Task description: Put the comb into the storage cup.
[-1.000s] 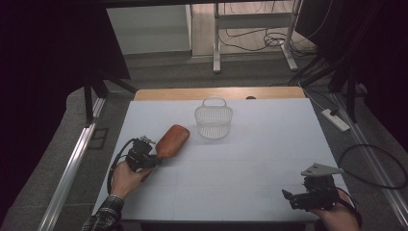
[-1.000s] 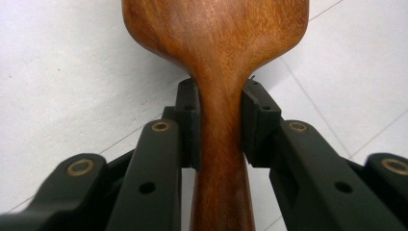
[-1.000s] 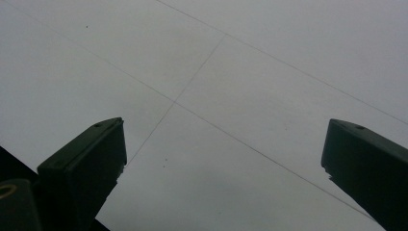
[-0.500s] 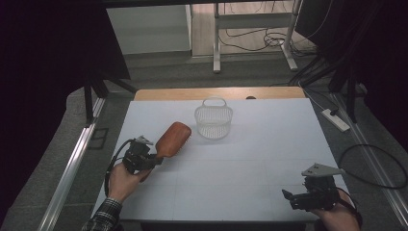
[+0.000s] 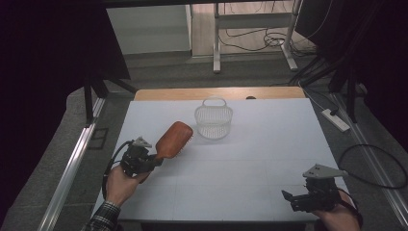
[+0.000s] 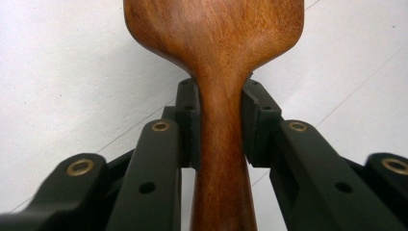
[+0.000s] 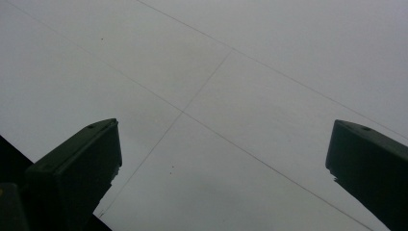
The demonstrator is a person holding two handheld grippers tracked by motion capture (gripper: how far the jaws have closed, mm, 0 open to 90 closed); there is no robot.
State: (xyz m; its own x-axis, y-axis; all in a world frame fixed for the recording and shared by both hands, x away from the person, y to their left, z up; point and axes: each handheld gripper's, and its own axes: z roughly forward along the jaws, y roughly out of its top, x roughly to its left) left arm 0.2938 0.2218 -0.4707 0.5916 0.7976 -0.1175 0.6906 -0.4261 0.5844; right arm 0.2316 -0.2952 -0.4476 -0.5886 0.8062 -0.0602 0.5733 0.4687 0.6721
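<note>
The left gripper (image 5: pixel 153 161), at the lower left of the high view, has its two black jaws pressed tight on the thin neck of a brown wooden hairbrush (image 5: pixel 173 139). In the left gripper view the pads (image 6: pixel 188 122) squeeze the handle of the brush (image 6: pixel 216 62) from both sides, right where the handle gets wide and turns into the head. I think that is a good place to grab it, because the wide part cannot slide back through the jaws. The brush head points up and to the right in the high view, with its smooth wooden back on top and its little bristles poking out underneath. It looks lifted off the white table (image 5: pixel 269 144), but I cannot tell for sure how high. The head aims toward a small see-through plastic basket with a handle (image 5: pixel 213 120), which stands near the middle top of the table, just beside the brush tip but not touching it. So it looks like the brush is meant to go in there. The right gripper (image 5: pixel 294 199) sits at the lower right of the high view, well apart from everything. Its jaws are spread wide with nothing between them, and the right gripper view looks down on bare table (image 7: pixel 231 96). It seems to be just waiting, out of the way.
</note>
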